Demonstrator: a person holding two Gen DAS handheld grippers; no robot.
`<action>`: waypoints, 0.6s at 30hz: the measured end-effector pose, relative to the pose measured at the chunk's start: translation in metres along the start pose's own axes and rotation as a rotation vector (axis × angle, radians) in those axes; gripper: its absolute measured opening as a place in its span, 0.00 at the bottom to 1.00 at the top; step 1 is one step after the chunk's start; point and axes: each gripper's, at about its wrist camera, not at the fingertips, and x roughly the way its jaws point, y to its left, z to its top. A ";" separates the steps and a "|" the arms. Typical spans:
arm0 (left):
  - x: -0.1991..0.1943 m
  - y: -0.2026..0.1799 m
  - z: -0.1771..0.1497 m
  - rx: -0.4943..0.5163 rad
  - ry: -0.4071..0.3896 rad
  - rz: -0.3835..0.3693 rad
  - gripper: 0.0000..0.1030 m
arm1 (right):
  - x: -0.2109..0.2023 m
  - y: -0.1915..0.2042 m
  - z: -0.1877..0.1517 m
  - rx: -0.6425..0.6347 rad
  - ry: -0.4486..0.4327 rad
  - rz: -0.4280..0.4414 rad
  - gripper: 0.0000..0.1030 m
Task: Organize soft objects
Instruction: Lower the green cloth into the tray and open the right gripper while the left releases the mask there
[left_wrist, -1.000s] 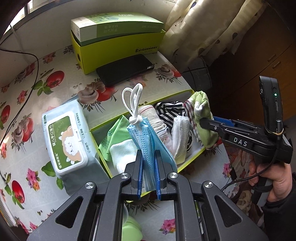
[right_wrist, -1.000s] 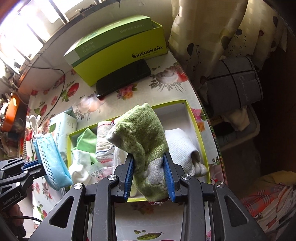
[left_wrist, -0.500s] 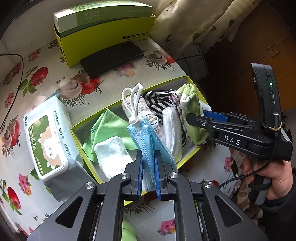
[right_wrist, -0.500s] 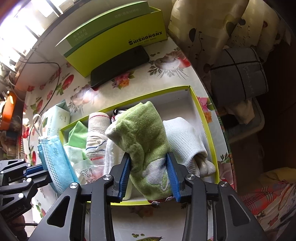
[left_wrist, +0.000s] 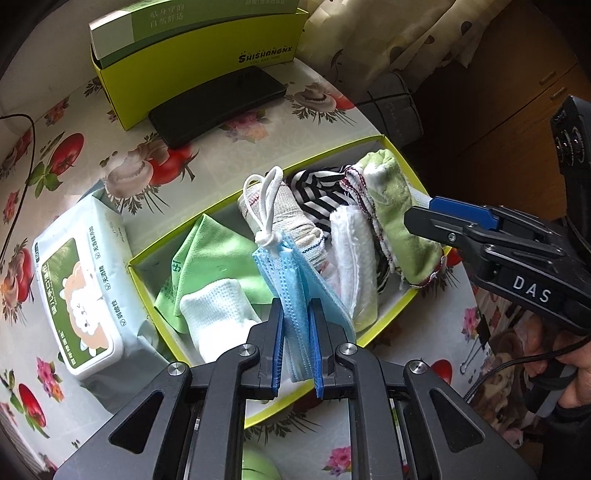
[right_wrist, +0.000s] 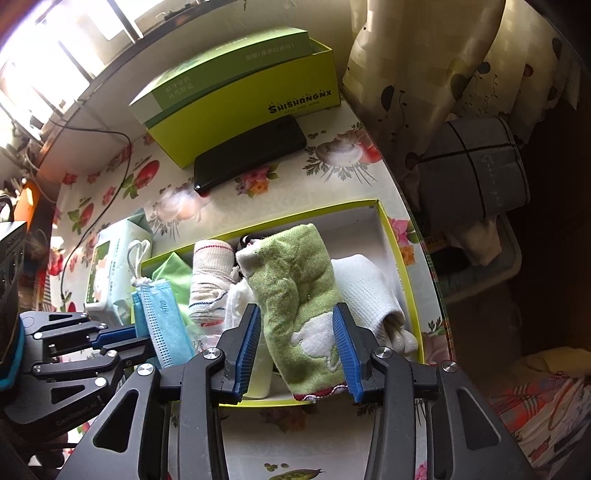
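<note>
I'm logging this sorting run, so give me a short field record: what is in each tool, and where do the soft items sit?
left tool: pads on the blue face mask, above the box; jaws have just been opening
right tool: jaws have just been opening, now slack around the green towel, which lies in the box
box: yellow-green, also holds a white sock
beside box: wet wipes pack

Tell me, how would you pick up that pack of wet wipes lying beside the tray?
Probably from straight above, fingers across the narrow width of the wet wipes pack, near its middle. It lies flat, lid up, and its soft wrapper should give. The tray wall sits close along one side, so that finger has little room.
</note>
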 end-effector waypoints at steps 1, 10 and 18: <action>0.001 0.001 0.000 -0.004 0.000 0.003 0.13 | -0.001 0.000 0.000 0.000 -0.001 0.001 0.38; -0.012 0.014 -0.003 -0.064 -0.030 -0.019 0.19 | -0.006 0.004 0.000 -0.008 -0.008 0.007 0.38; -0.025 0.017 -0.008 -0.088 -0.057 -0.037 0.24 | -0.013 0.010 -0.001 -0.021 -0.018 0.008 0.38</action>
